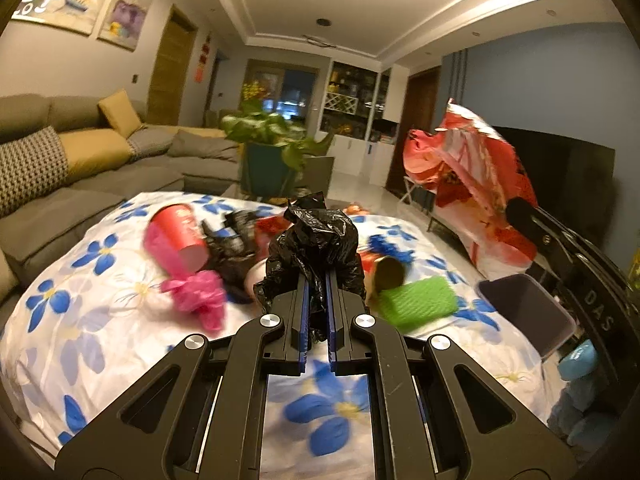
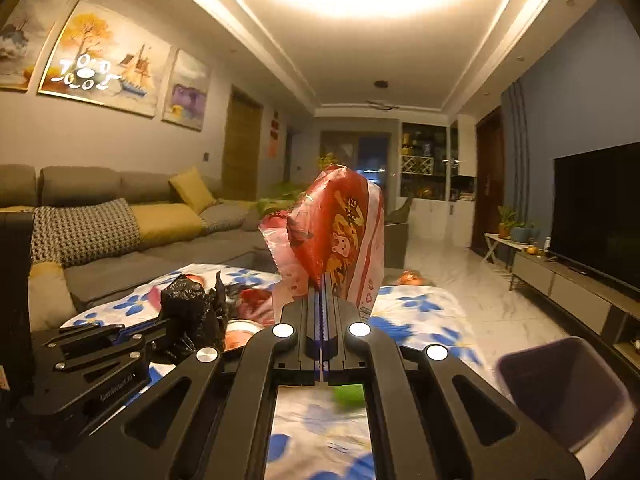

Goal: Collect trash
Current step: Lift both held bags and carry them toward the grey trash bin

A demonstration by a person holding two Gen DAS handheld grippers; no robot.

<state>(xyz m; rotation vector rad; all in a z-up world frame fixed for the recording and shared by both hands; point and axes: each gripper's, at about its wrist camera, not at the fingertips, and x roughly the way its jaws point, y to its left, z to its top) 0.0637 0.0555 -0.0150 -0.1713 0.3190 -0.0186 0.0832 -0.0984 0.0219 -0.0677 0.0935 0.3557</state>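
Observation:
My left gripper (image 1: 316, 280) is shut on a crumpled black plastic bag (image 1: 316, 240), held above the table with the flowered cloth (image 1: 80, 320). The same bag (image 2: 192, 312) shows at lower left in the right wrist view. My right gripper (image 2: 322, 284) is shut on a red and pink printed plastic bag (image 2: 336, 236), lifted in the air; this bag (image 1: 464, 184) hangs at the right of the left wrist view. On the cloth lie a red paper cup (image 1: 180, 236), a pink plastic wad (image 1: 196, 292), more black plastic (image 1: 228, 244), a green sponge-like piece (image 1: 416, 300) and a cardboard tube (image 1: 390, 274).
A dark purple bin (image 1: 524, 312) stands open off the table's right edge, also the bin (image 2: 568, 388) at lower right. A grey sofa (image 1: 100, 168) runs along the left. A potted plant (image 1: 272, 136) stands beyond the table. A TV (image 2: 596, 208) and low cabinet line the right wall.

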